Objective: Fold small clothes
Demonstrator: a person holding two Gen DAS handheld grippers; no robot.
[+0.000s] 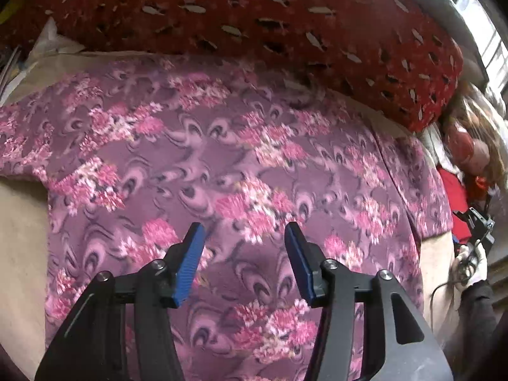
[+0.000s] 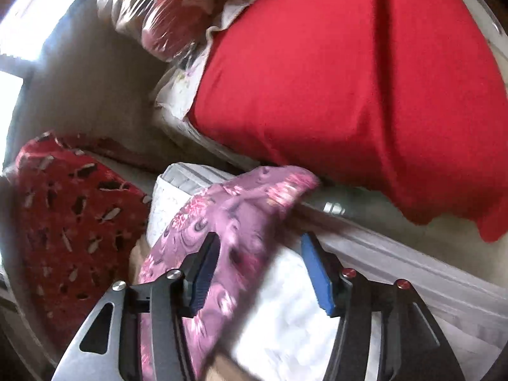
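Observation:
A purple garment with pink flower print (image 1: 222, 165) lies spread flat on a beige surface (image 1: 19, 222) and fills the left wrist view. My left gripper (image 1: 244, 238) is open and empty, hovering over the garment's near part. In the right wrist view a sleeve or edge of the same garment (image 2: 235, 209) lies under my right gripper (image 2: 258, 250). The right gripper is open, with the cloth next to its left finger (image 2: 206, 270), not pinched. The right gripper and gloved hand also show at the right edge of the left wrist view (image 1: 473, 238).
A dark red patterned cushion (image 1: 254, 16) lies beyond the garment and shows in the right wrist view (image 2: 70, 222). A bright red cloth (image 2: 349, 89) lies to the right, over white bedding (image 2: 285, 317). A plastic-wrapped bundle (image 2: 165, 16) sits behind it. A window glares at far left (image 2: 12, 31).

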